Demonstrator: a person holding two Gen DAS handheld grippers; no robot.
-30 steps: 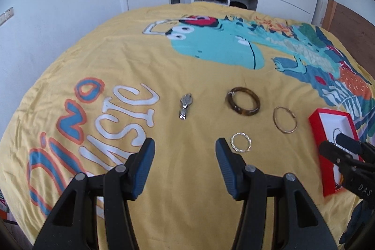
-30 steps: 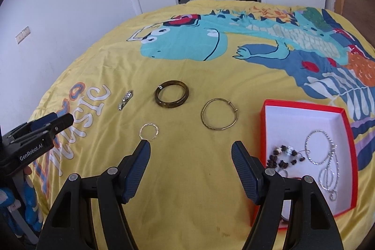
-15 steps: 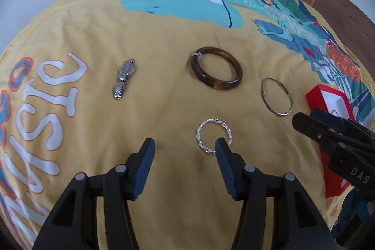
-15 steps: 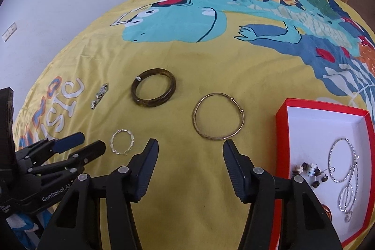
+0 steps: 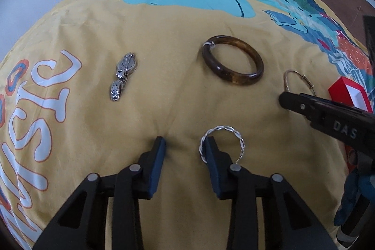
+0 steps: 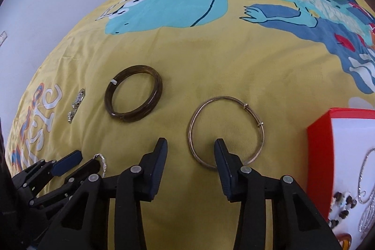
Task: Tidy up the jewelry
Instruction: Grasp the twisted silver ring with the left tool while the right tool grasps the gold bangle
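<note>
My left gripper is open and pressed onto the yellow bedspread. Its right finger sits inside a twisted silver bracelet, whose left rim lies between the fingers. My right gripper is open on the bedspread. Its right finger stands inside a thin gold bangle, the left finger outside it. A brown bangle and a silver watch lie farther off. A red box at the right holds chains and beads.
The bed carries a dinosaur print. The left gripper shows in the right wrist view at the lower left. The right gripper shows in the left wrist view at the right. White wall and wardrobes stand behind.
Both grippers moved forward and down onto the bedspread. The left now straddles the silver bracelet's rim, the right the gold bangle's rim. Both have narrowed a little.
</note>
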